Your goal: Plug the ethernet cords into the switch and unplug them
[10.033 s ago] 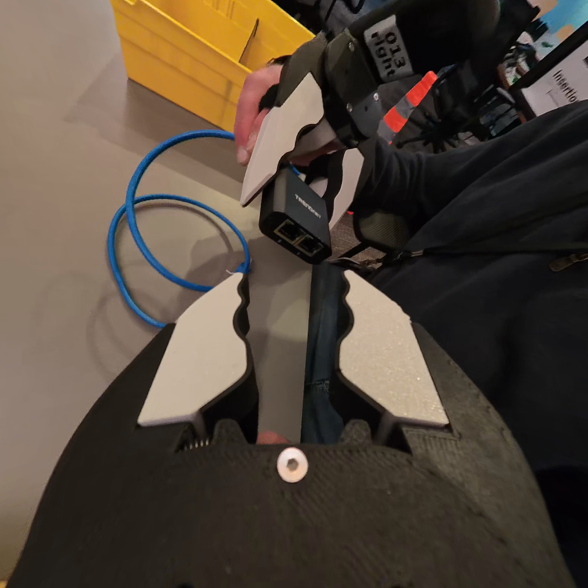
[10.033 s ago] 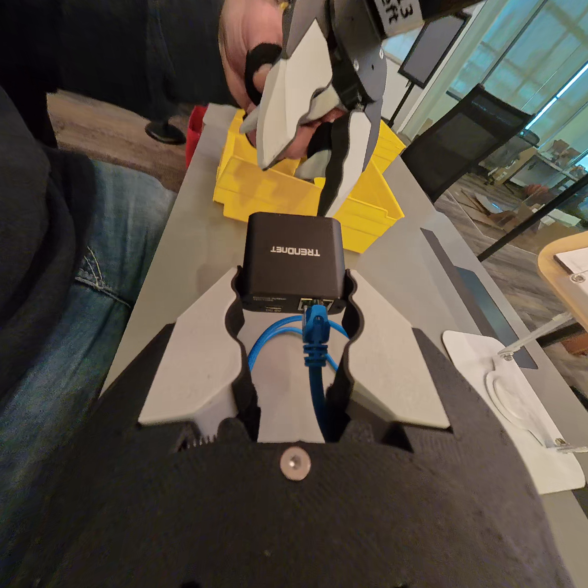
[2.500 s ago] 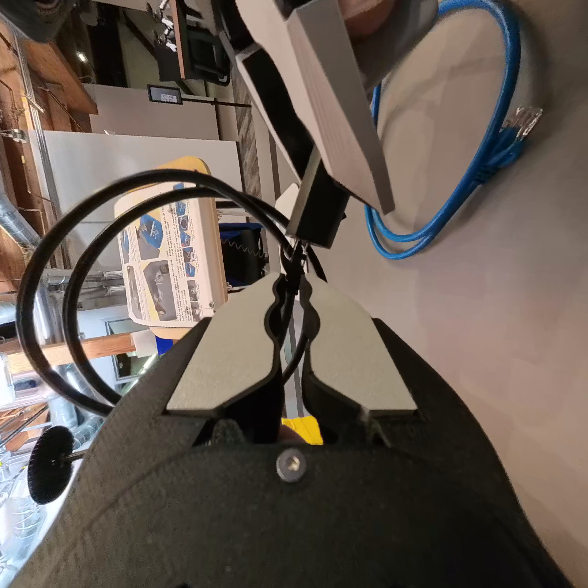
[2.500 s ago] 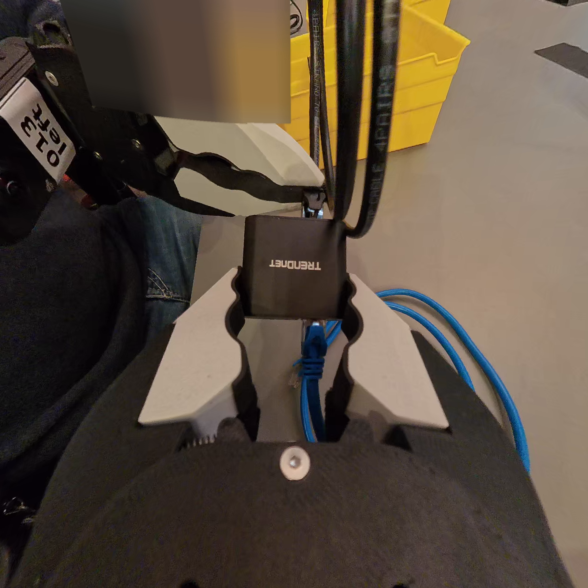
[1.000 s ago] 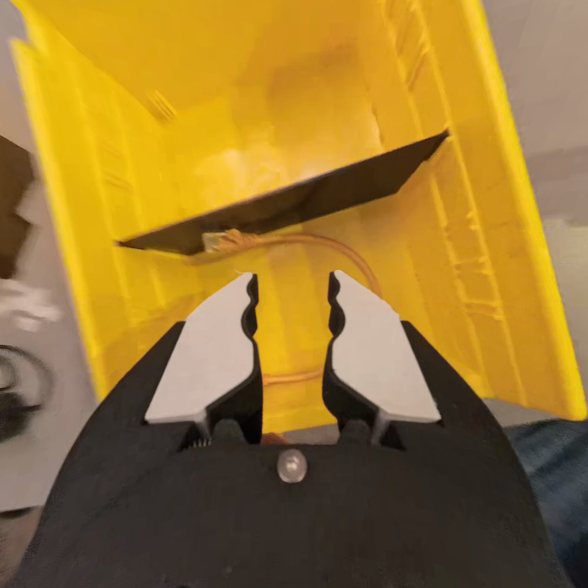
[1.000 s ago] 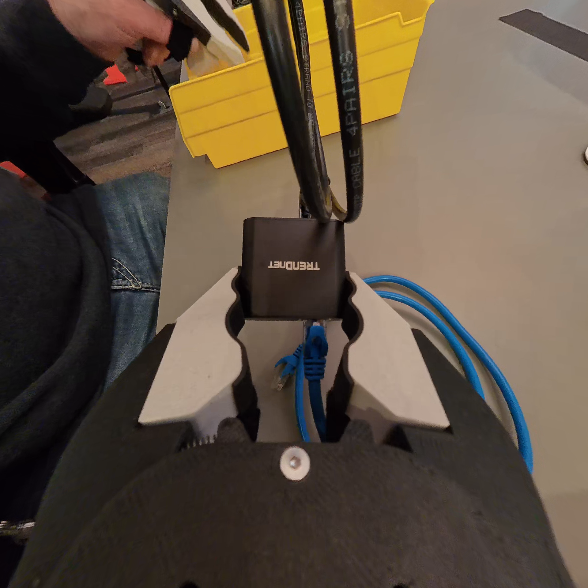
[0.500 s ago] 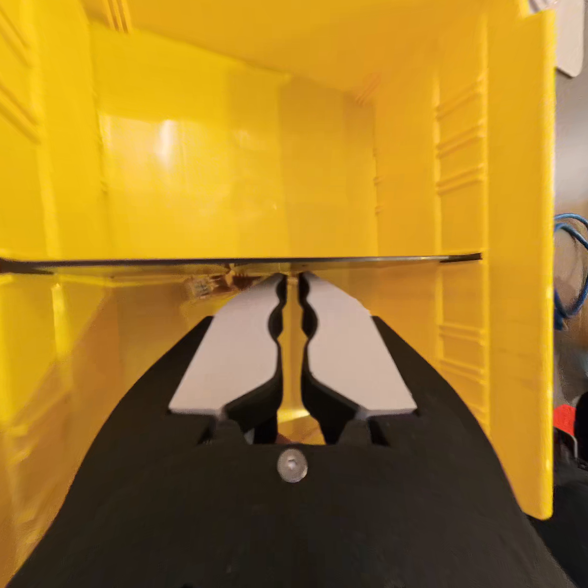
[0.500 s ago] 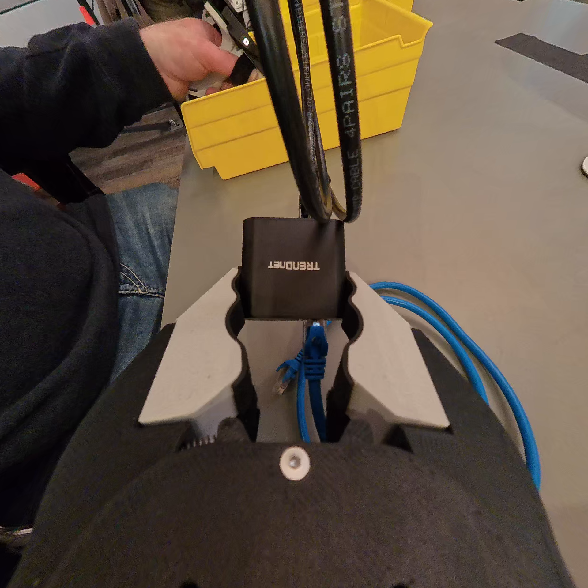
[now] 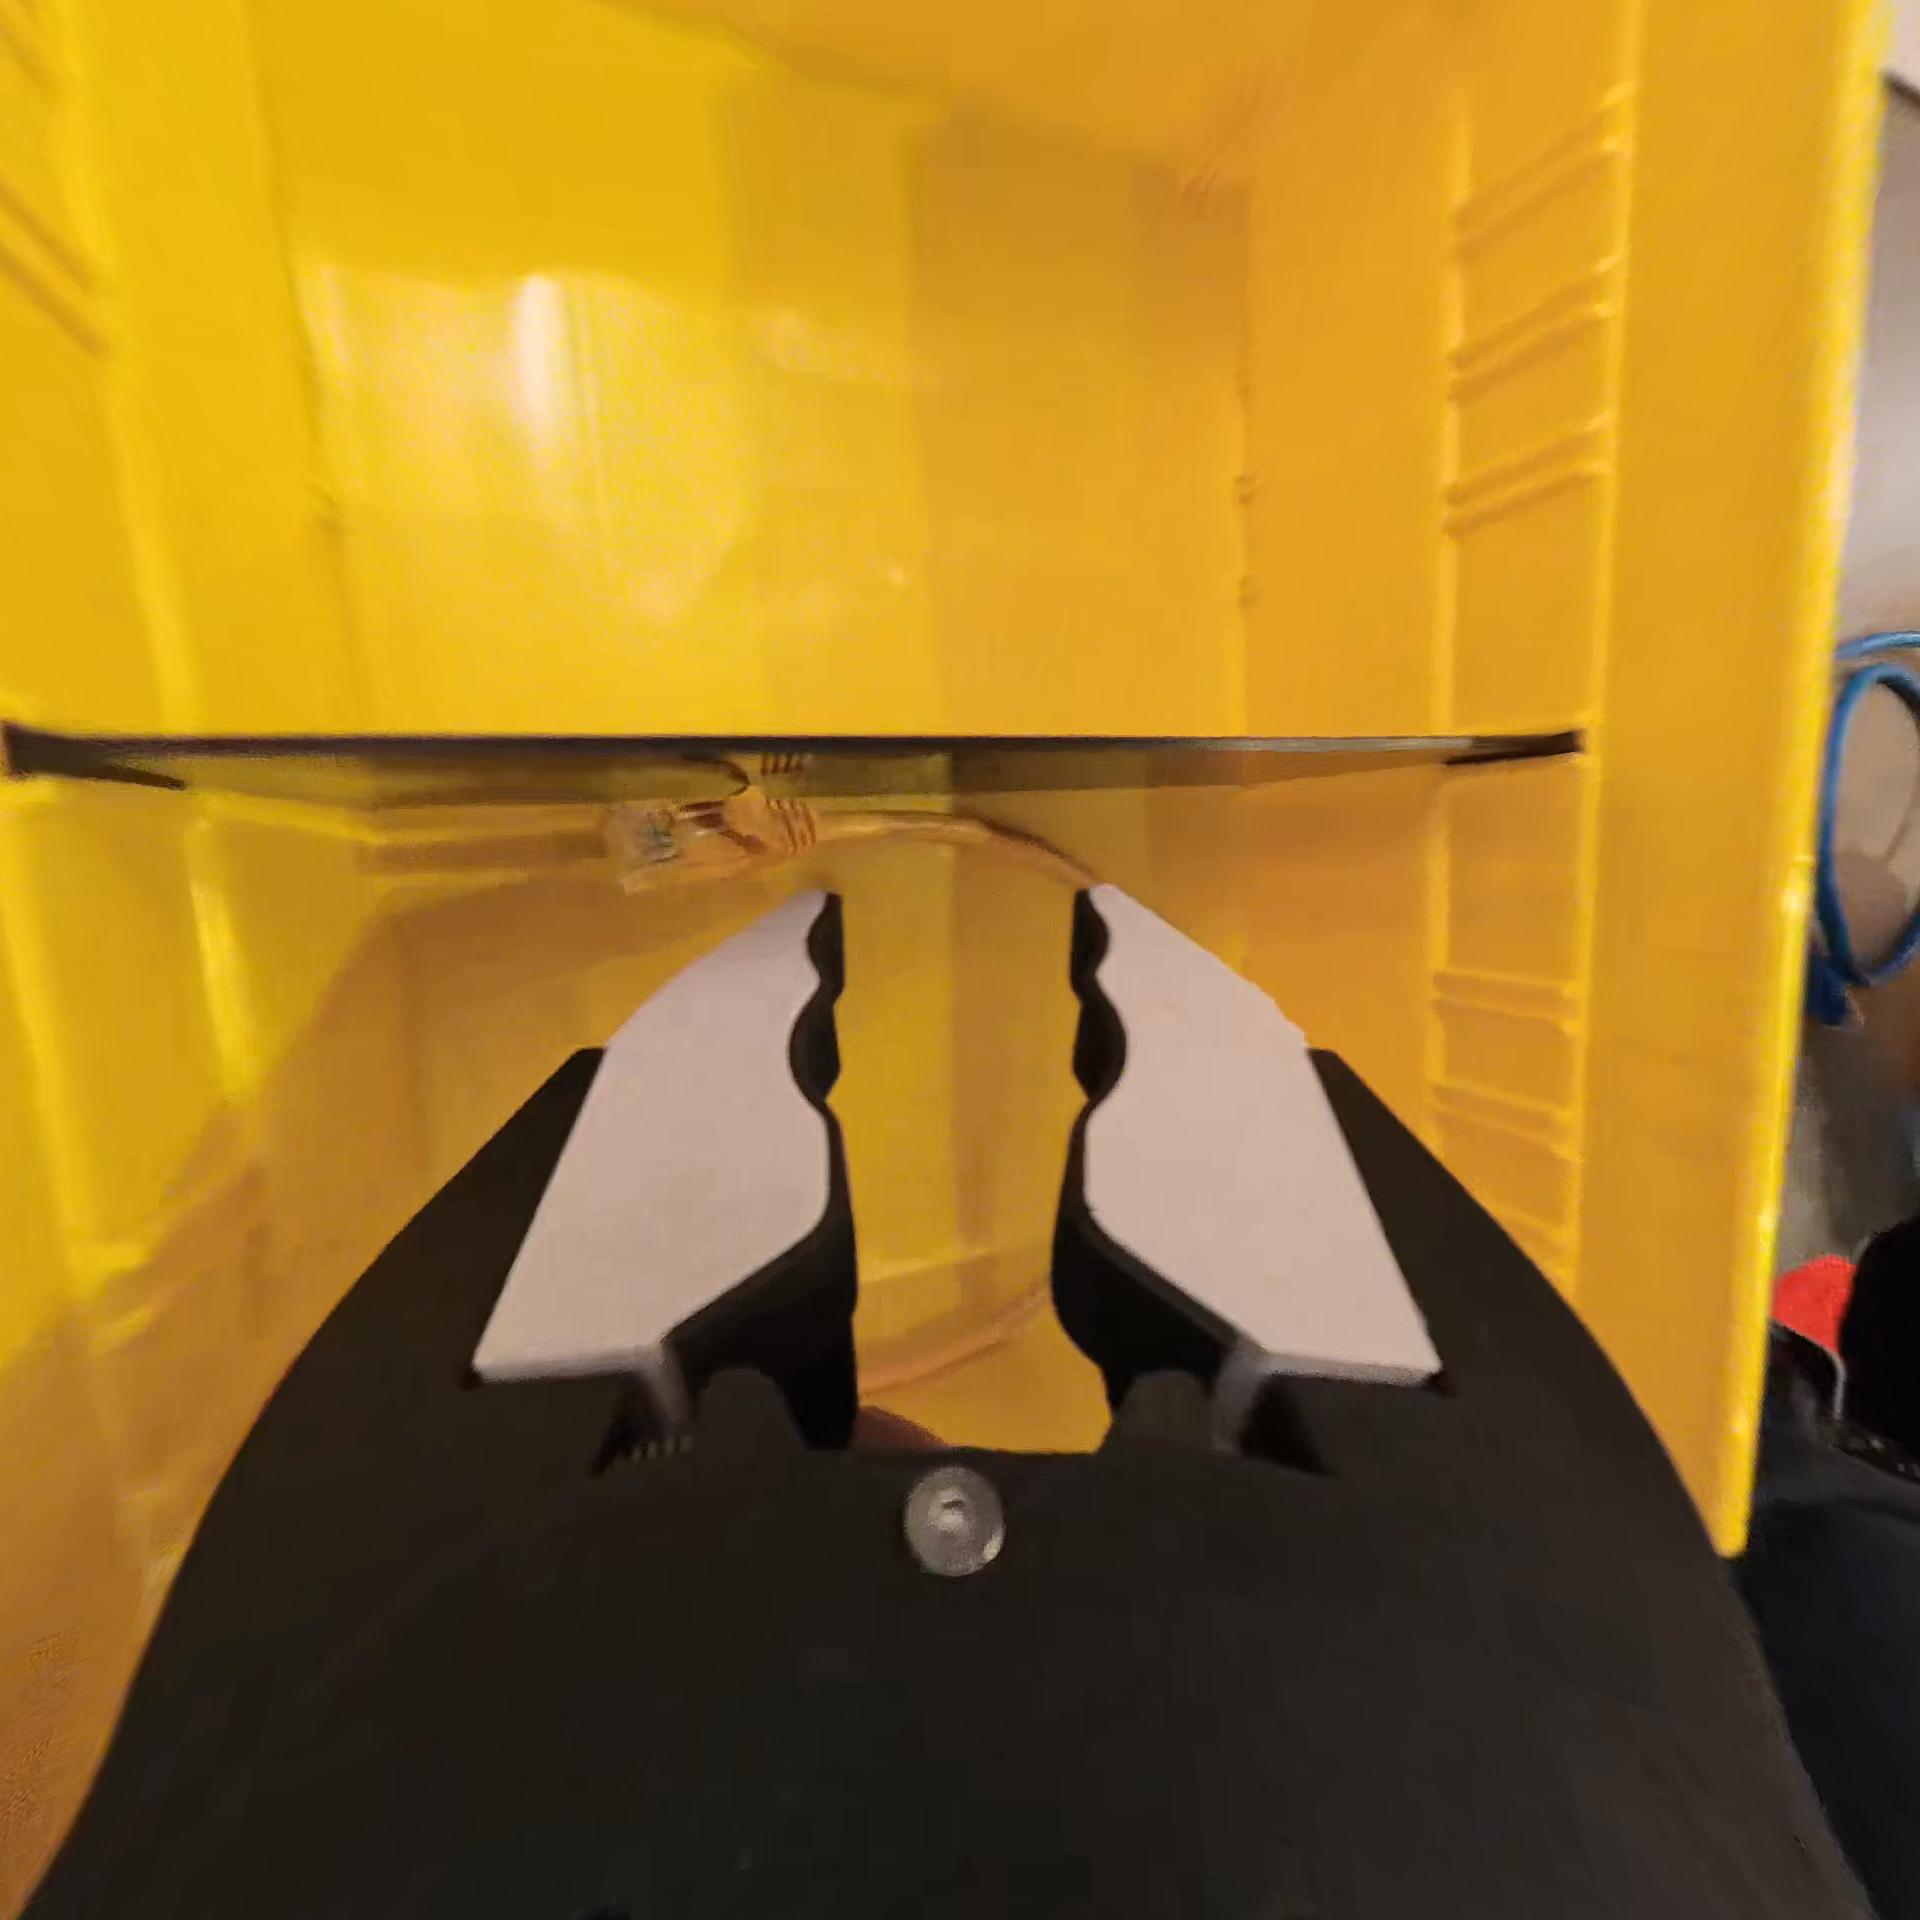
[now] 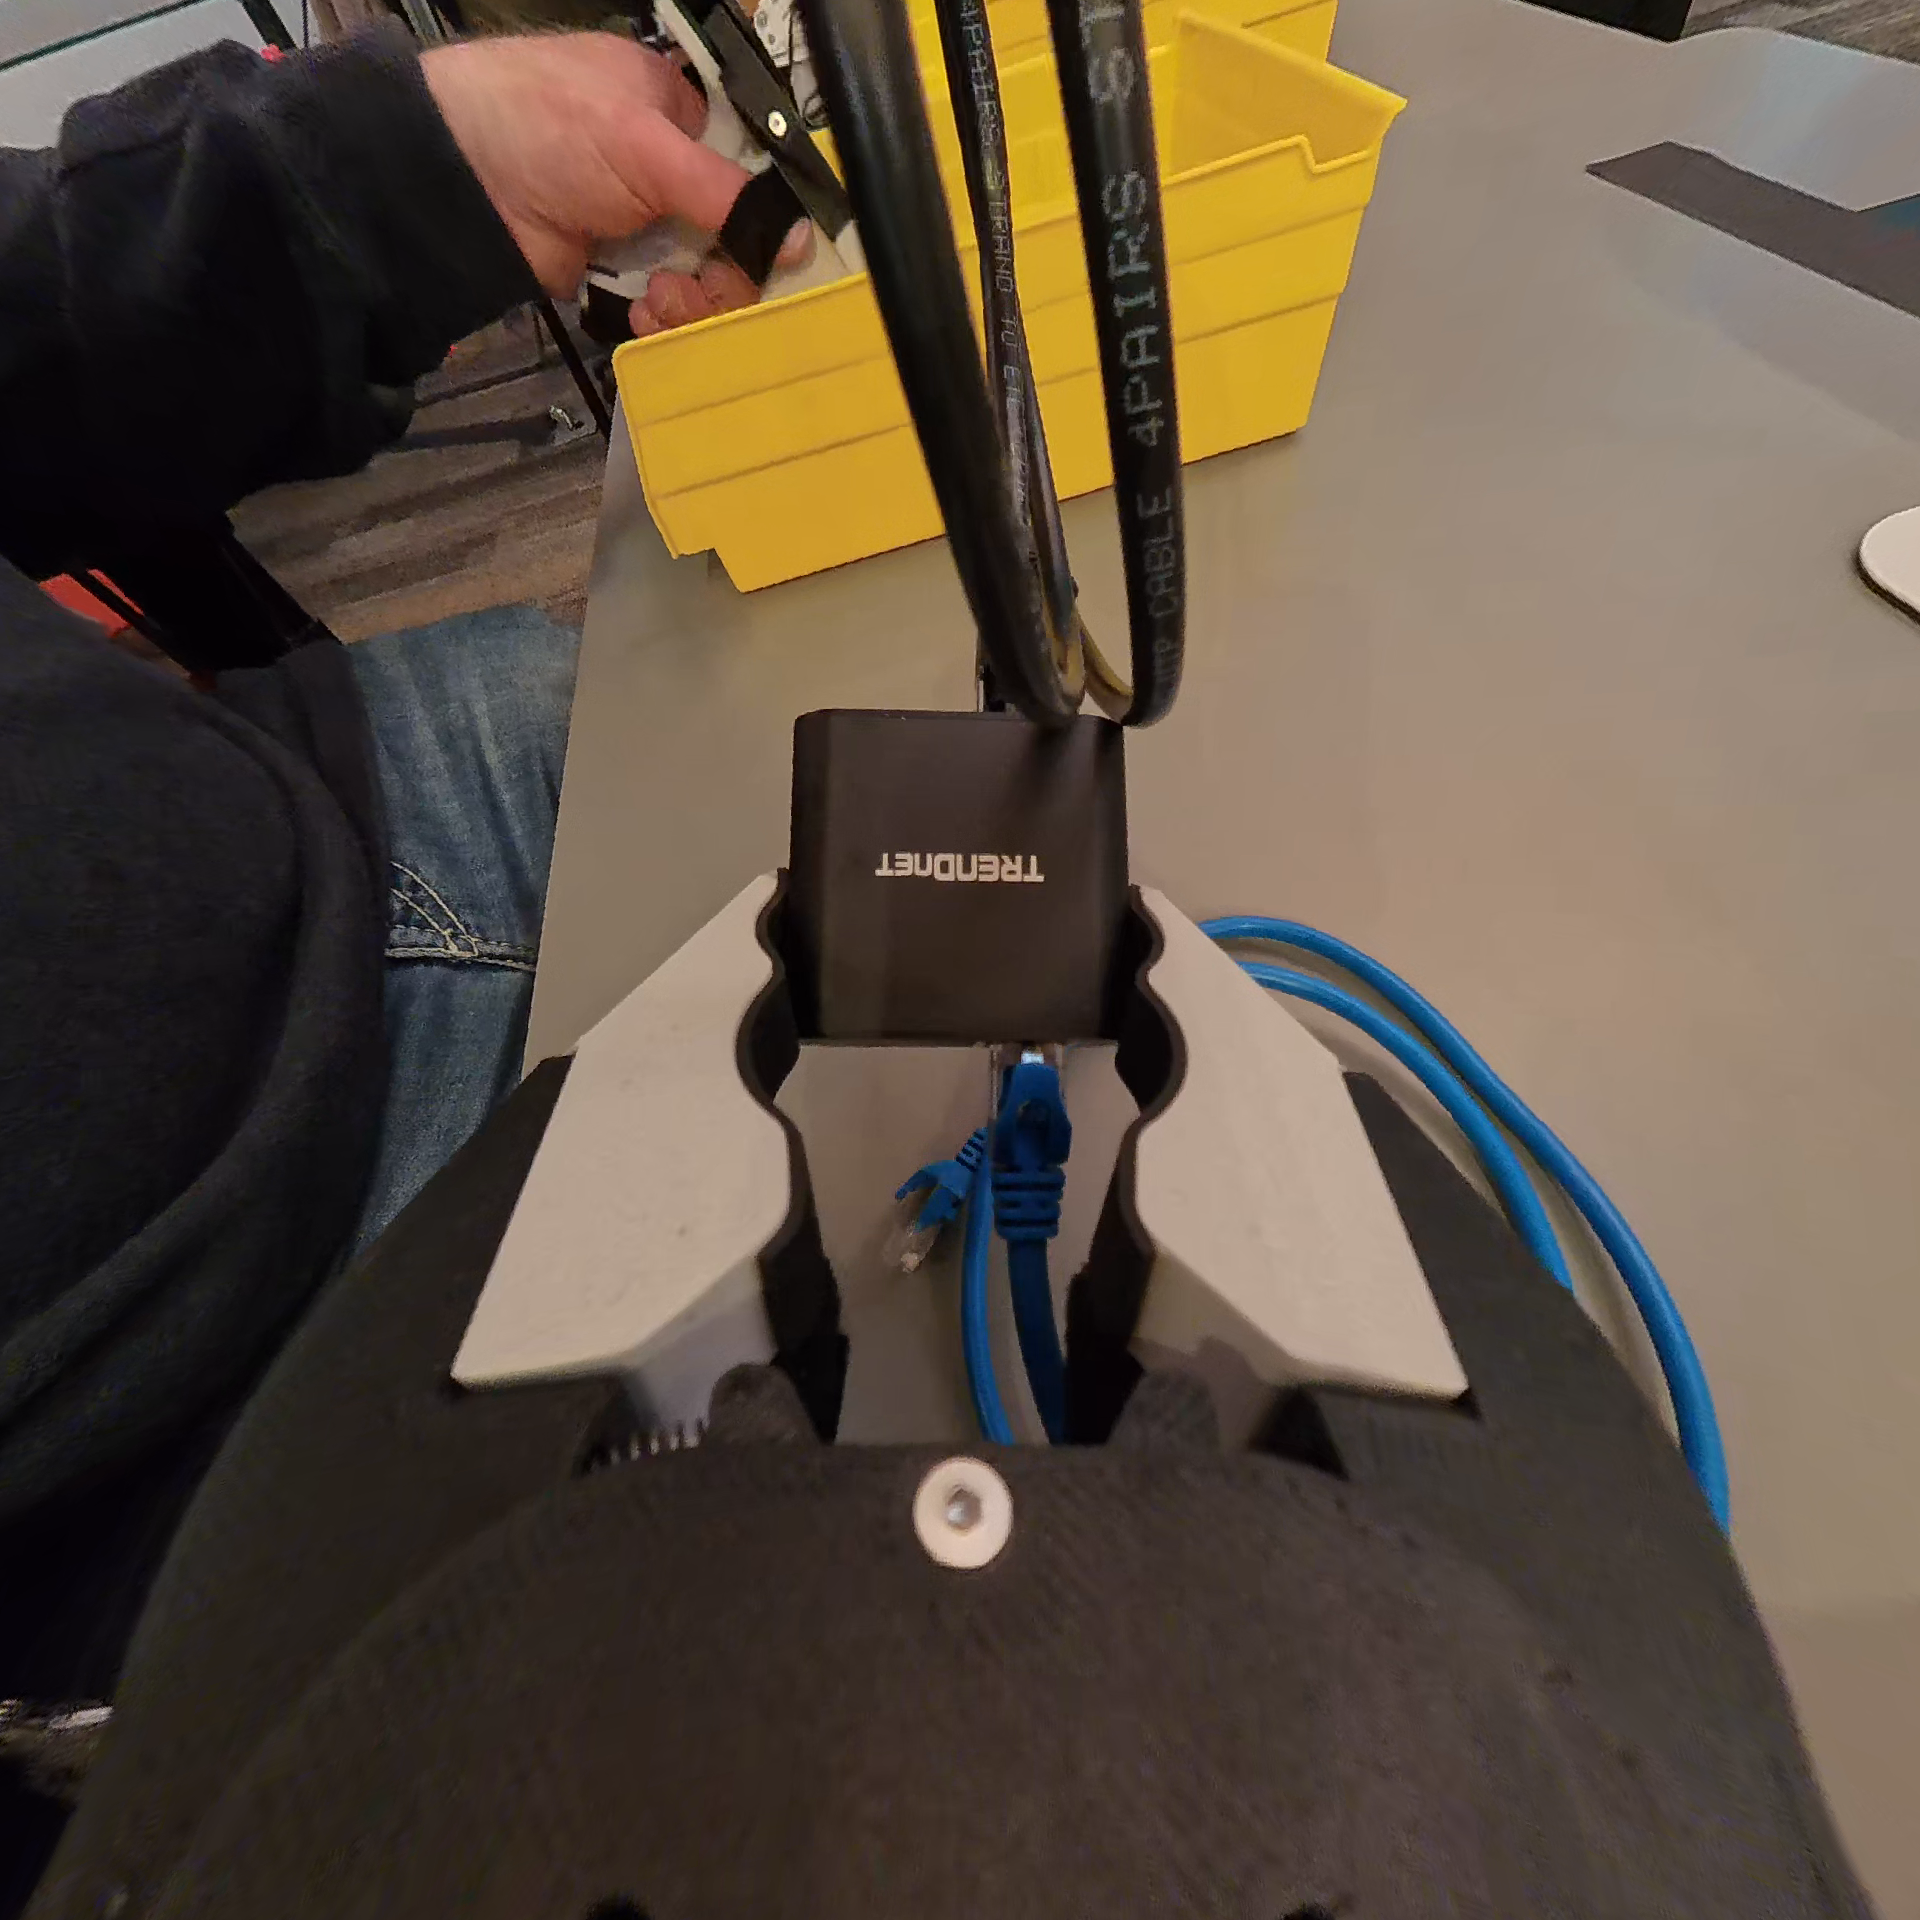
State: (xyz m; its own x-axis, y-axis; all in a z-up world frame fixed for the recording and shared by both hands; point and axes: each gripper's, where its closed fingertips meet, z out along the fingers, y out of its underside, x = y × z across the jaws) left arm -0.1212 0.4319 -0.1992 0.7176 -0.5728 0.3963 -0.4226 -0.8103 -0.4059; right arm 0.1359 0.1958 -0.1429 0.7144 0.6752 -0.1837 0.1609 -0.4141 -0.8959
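Switch (image 10: 956,873) sits clamped in the right gripper (image 10: 956,935) over the grey table (image 10: 1558,727), long axis toward 12 o'clock, blue cord (image 10: 1029,1143) plugged in at 6, while the left gripper (image 9: 954,935) gapes inside the yellow bin (image 9: 1538,520) near a yellow cord (image 9: 717,831).

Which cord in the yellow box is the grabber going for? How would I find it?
Find the yellow bin on the grey table, then the thin black divider across it. The yellow cord lies just below it, ahead of the left gripper, whose jaws are open. Its clear plug tip gives it away; the other cords are blue or black.
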